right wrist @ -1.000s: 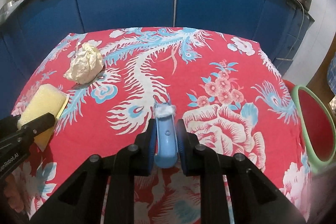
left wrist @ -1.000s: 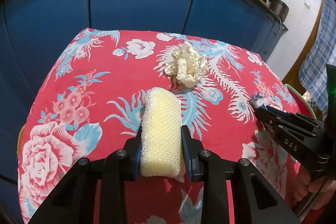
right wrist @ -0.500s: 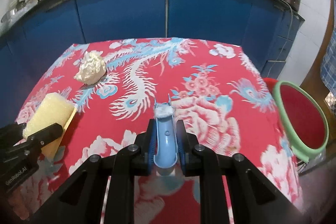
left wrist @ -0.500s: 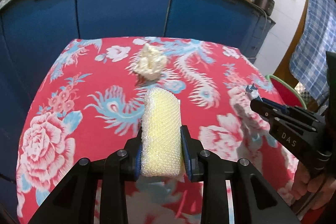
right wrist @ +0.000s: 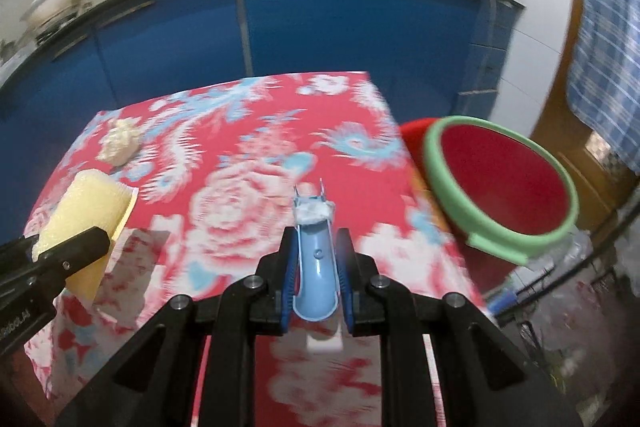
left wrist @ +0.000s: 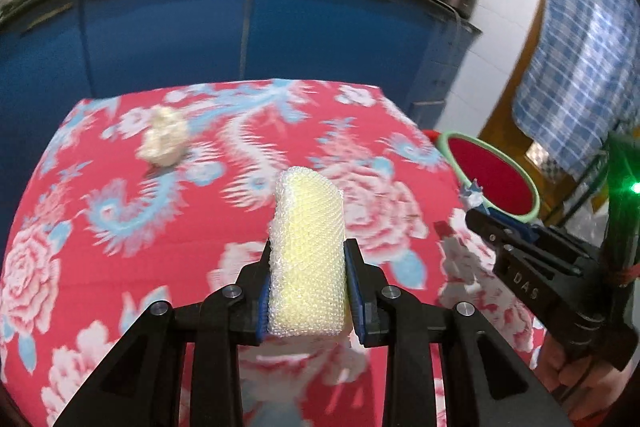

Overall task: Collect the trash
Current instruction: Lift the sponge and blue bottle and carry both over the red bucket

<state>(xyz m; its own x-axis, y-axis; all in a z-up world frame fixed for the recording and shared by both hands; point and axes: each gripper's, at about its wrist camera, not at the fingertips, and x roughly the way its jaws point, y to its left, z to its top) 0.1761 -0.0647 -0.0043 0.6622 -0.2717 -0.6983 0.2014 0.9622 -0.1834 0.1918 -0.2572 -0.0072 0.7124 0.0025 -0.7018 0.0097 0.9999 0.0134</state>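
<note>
1. Trash in both grips: left hand-held gripper (left wrist: 306, 291) pinching the yellow foam block (left wrist: 307, 251), right hand-held gripper (right wrist: 316, 279) clamping a blue plastic scrap (right wrist: 316, 267).
2. Red bin (right wrist: 504, 187) sits at two o'clock, nearer the right.
3. Crumpled paper (left wrist: 163, 142) waits on the worktop (left wrist: 120, 211).

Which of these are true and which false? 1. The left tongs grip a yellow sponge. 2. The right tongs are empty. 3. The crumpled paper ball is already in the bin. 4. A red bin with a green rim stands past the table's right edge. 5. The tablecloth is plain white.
1. True: the left tongs are shut on the yellow sponge.
2. False: the right tongs are shut on a small blue plastic piece.
3. False: the crumpled paper ball lies on the table.
4. True: the red bin stands beside the table's right edge.
5. False: the tablecloth is red with flowers.
</note>
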